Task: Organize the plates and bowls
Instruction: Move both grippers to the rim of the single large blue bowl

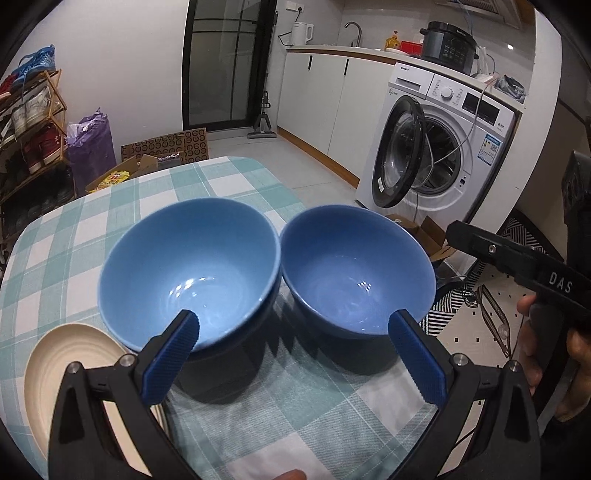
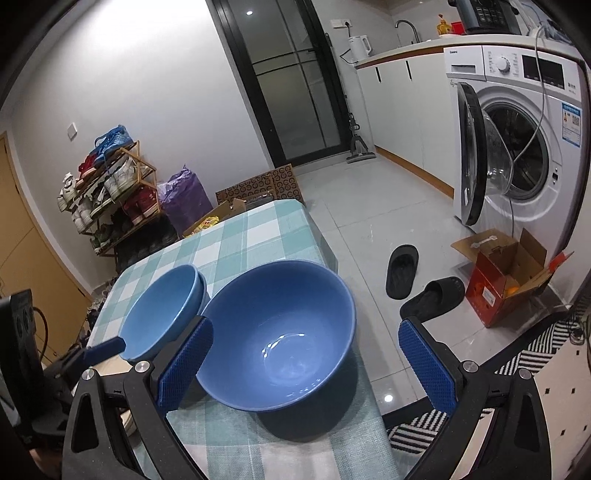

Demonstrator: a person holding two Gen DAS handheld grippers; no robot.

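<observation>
Bowls [image 1: 188,273] [image 1: 356,273] sit rim to rim on the checked table [image 1: 110,206], cream plate [image 1: 62,365] beside them; your left gripper [image 1: 291,328] and right gripper [image 2: 304,341] hover spread wide, grasping nothing.

Home kitchen-laundry: washing machine [image 1: 439,147], kettle [image 1: 303,32], shoe rack [image 2: 110,195].
</observation>
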